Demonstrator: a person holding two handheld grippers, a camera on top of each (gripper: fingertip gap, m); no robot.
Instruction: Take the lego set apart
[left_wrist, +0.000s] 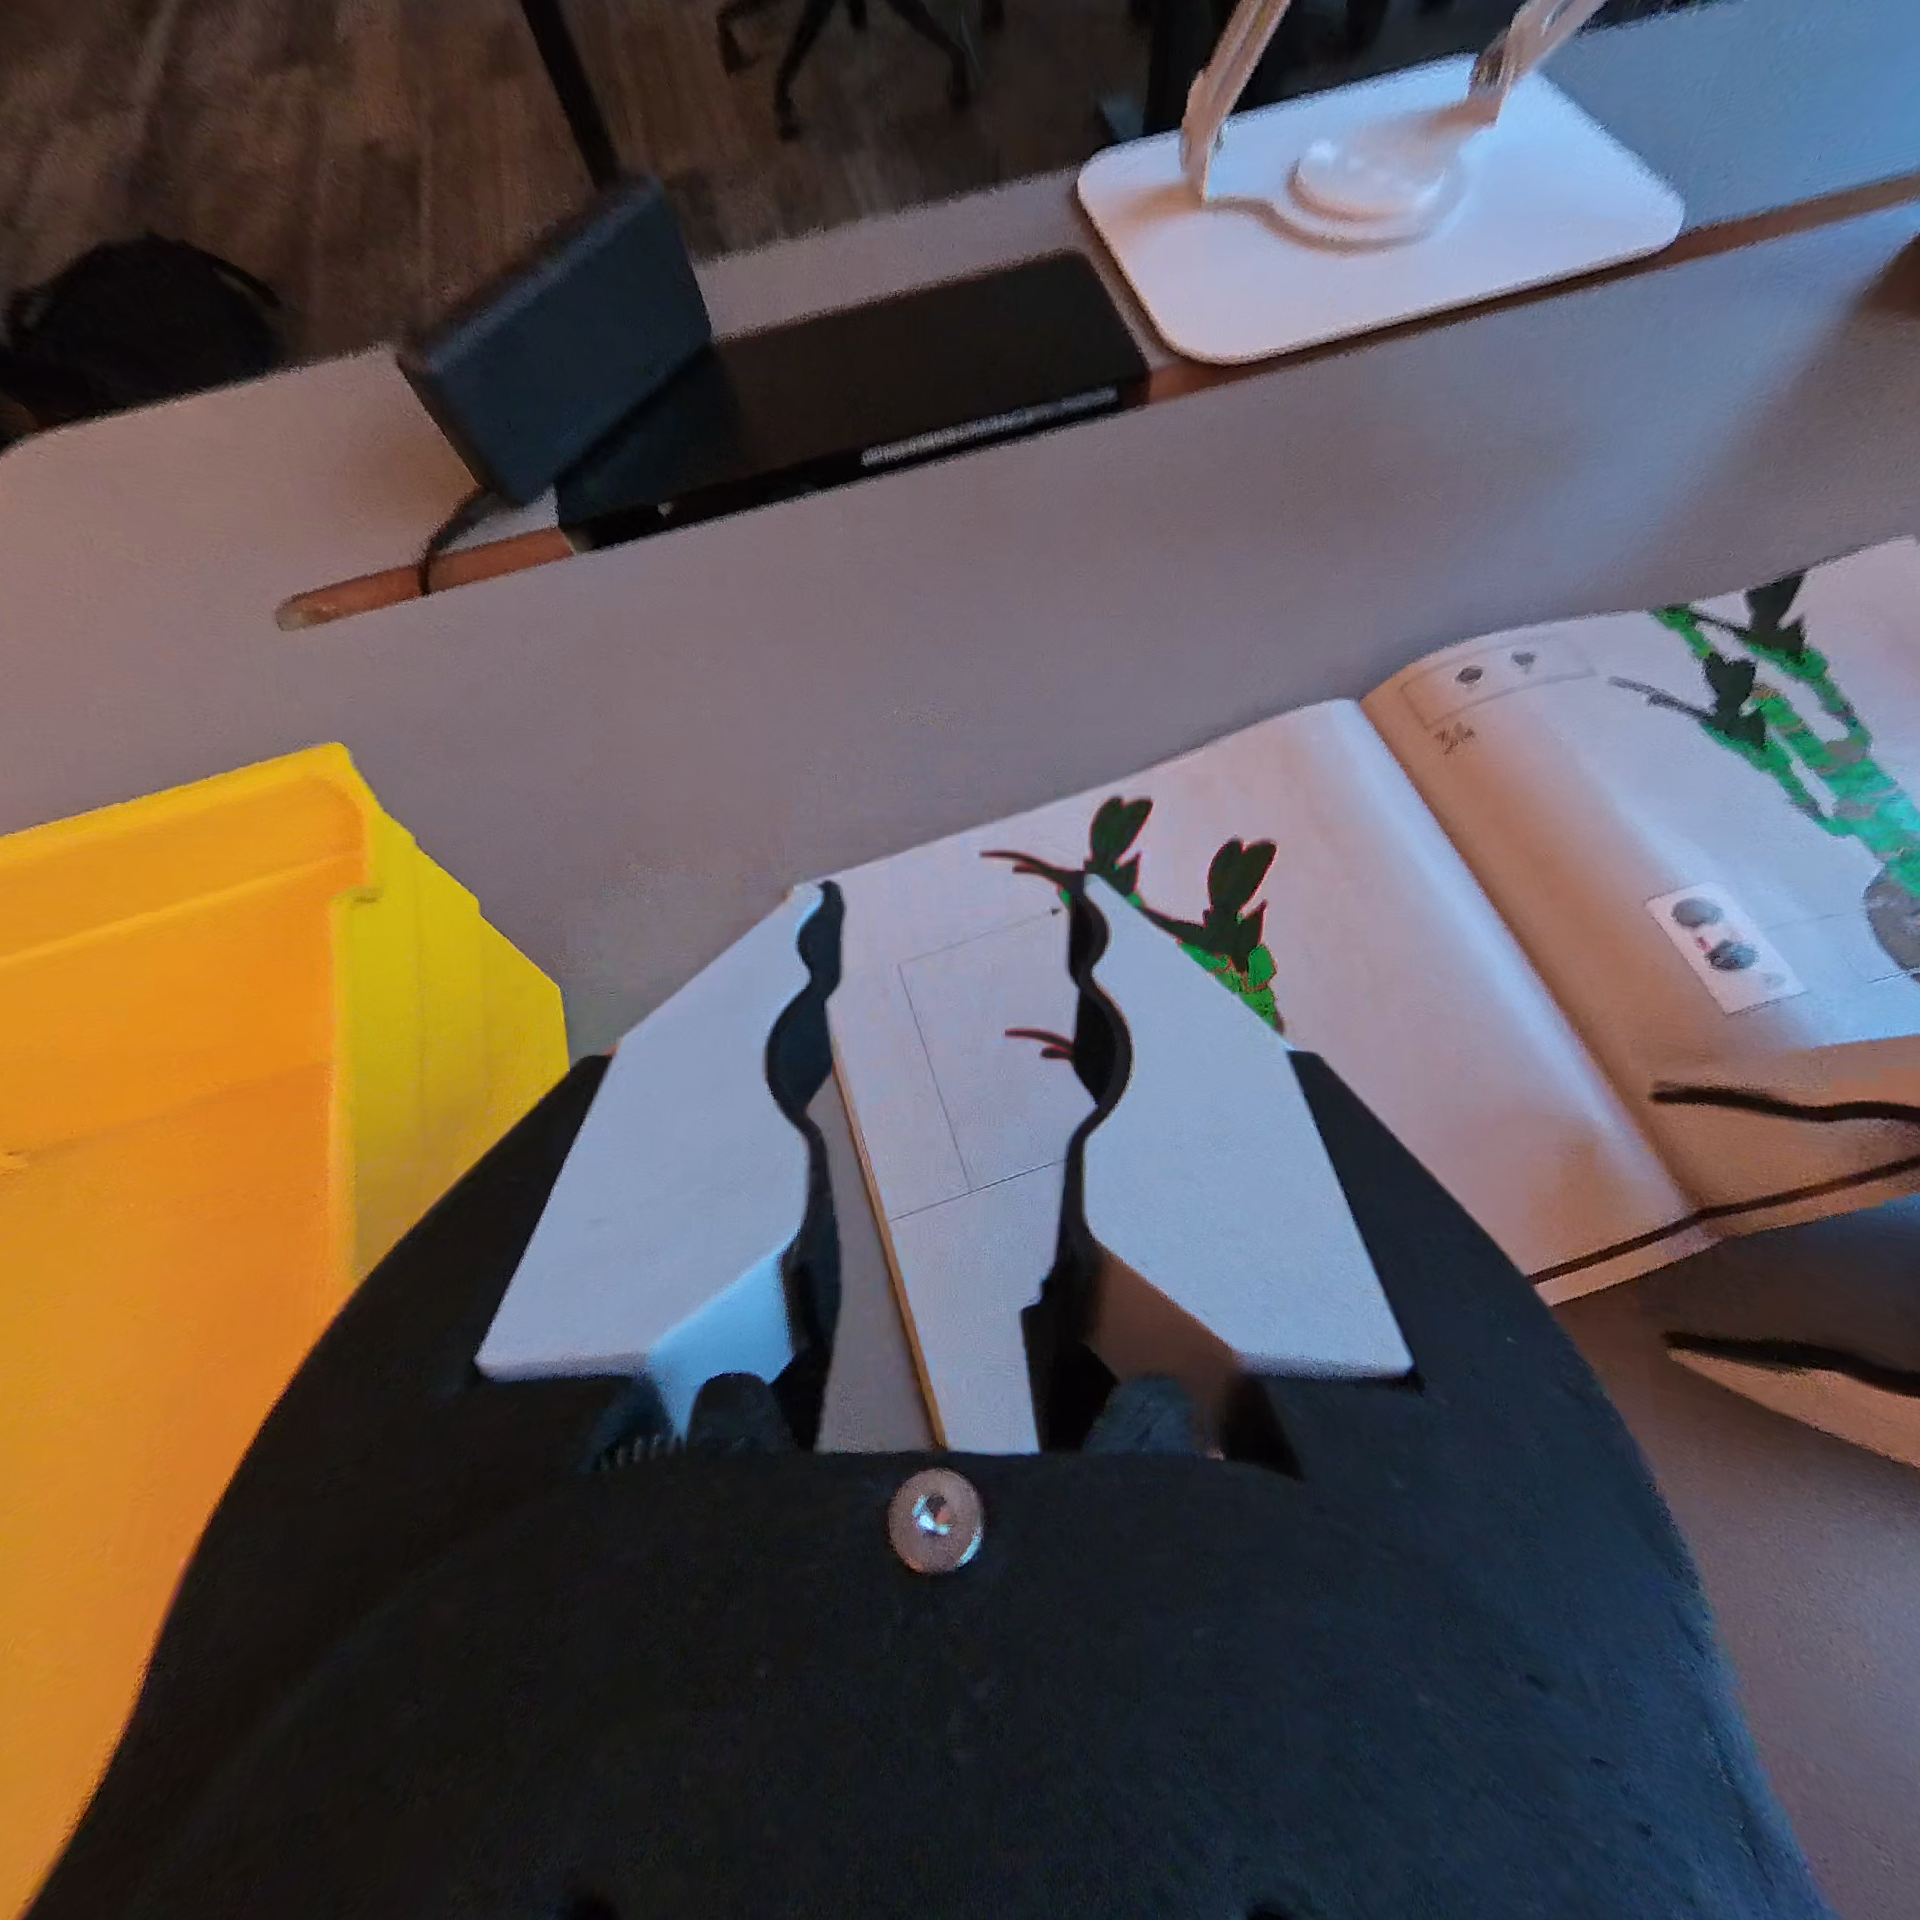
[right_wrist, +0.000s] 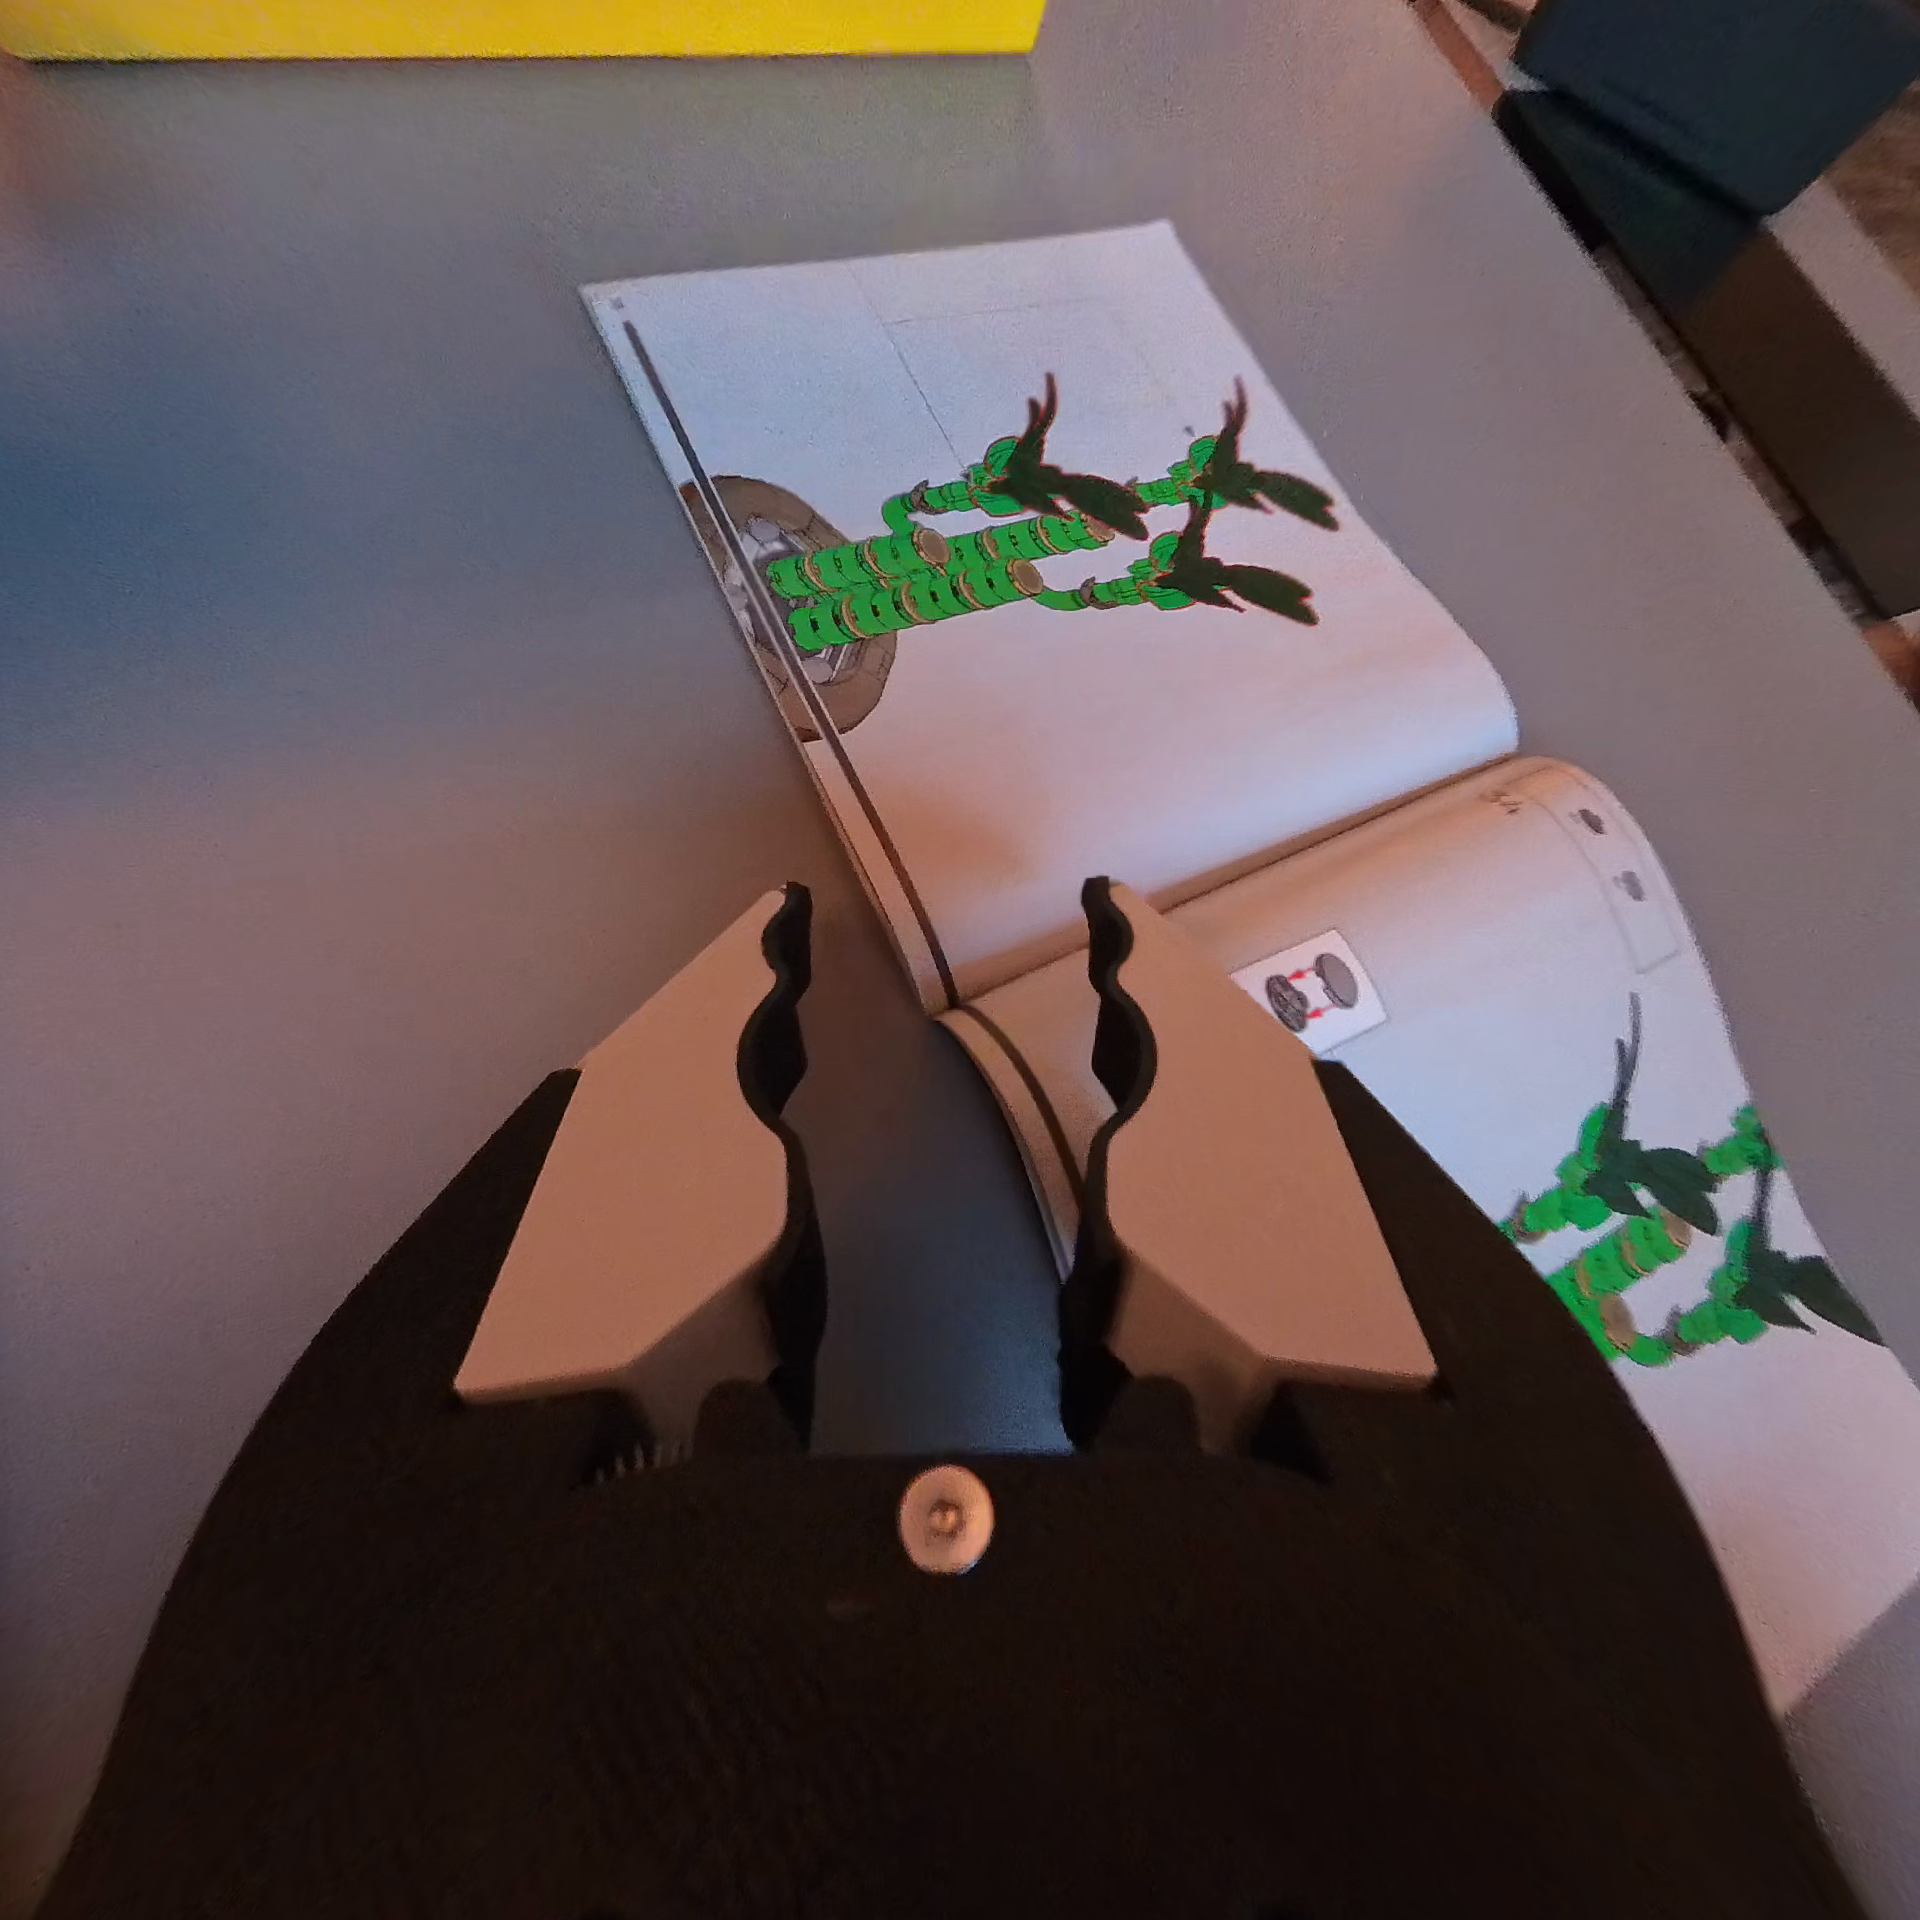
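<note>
No lego model shows in either view. An open instruction booklet (left_wrist: 1455, 935) with drawings of a green plant lies on the grey table; it also shows in the right wrist view (right_wrist: 1091, 623). My left gripper (left_wrist: 951, 894) is open and empty, above the booklet's left page. My right gripper (right_wrist: 940, 894) is open and empty, above the booklet's near edge at its spine.
A yellow bin (left_wrist: 208, 1039) stands left of the left gripper; its edge shows at the top of the right wrist view (right_wrist: 520, 26). A dark box (left_wrist: 561, 332) and a white stand base (left_wrist: 1382, 239) sit on the desk behind. The grey table (right_wrist: 364, 623) spreads left of the booklet.
</note>
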